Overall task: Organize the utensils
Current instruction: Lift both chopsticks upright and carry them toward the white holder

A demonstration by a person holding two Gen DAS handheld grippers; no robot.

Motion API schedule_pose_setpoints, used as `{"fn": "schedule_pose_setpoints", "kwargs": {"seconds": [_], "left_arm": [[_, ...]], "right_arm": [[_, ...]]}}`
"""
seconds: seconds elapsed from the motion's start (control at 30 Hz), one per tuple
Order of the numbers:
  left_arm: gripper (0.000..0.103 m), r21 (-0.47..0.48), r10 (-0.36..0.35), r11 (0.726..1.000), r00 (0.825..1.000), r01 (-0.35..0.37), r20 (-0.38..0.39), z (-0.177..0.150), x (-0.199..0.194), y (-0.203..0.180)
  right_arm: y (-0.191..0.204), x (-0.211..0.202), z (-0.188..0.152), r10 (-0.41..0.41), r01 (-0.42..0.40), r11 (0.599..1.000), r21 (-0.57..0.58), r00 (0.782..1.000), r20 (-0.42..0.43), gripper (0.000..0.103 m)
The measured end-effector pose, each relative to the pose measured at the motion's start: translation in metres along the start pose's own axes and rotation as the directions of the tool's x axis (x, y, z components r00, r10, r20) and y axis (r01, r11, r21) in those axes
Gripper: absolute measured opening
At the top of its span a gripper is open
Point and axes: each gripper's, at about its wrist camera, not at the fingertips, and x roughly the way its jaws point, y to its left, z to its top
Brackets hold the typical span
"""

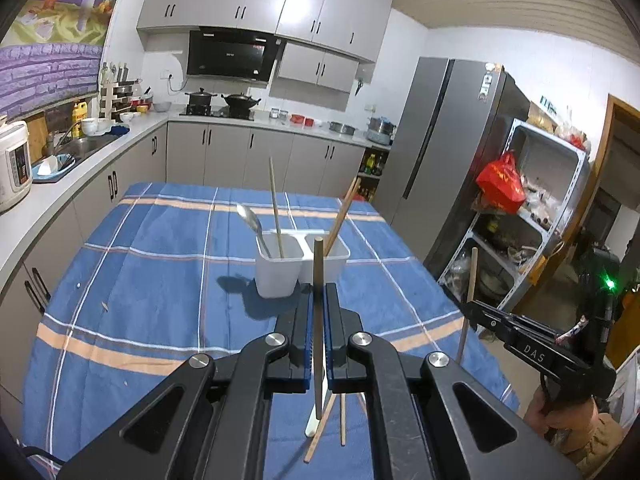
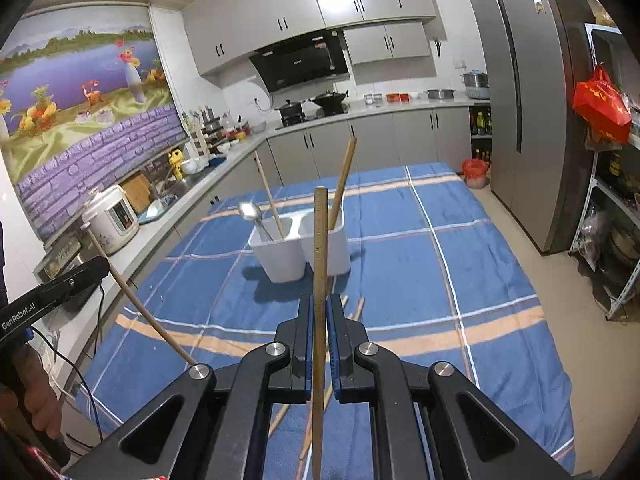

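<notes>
A white two-compartment utensil holder (image 1: 278, 280) (image 2: 280, 264) stands mid-table on the blue plaid cloth. Its left compartment holds a metal spoon (image 1: 248, 216) (image 2: 250, 212) and one chopstick (image 1: 275, 208); a pair of chopsticks (image 1: 342, 216) (image 2: 342, 184) leans in the right one. My left gripper (image 1: 319, 292) is shut on a dark chopstick (image 1: 318, 264), held upright short of the holder. My right gripper (image 2: 320, 304) is shut on a pale chopstick (image 2: 320, 240), also upright. Each gripper shows at the edge of the other's view. Several loose chopsticks (image 1: 342, 420) (image 2: 360, 308) lie on the cloth beneath the grippers.
A counter with a rice cooker (image 2: 112, 220) and sink runs along the table's left side. A grey fridge (image 1: 448, 152) and a metal shelf with a red bag (image 1: 502, 184) stand to the right. A white utensil (image 1: 312, 424) lies among the loose chopsticks.
</notes>
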Motion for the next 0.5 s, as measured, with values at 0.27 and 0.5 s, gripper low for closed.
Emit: {"fn": "schedule_pose_setpoints", "kwargs": {"seconds": [0.27, 0.5], "left_arm": [[0.004, -0.002, -0.013, 1.000, 0.997, 0.014, 0.072, 0.053, -0.001, 0.008], [0.004, 0.044, 0.026, 0.999, 0.991, -0.032, 0.132, 0.117, 0.033, 0.008]], "right_arm": [[0.001, 0.007, 0.048, 0.025, -0.025, 1.000, 0.005, 0.997, 0.070, 0.007], [0.007, 0.039, 0.119, 0.037, -0.043, 0.999, 0.026, 0.981, 0.190, 0.007]]}}
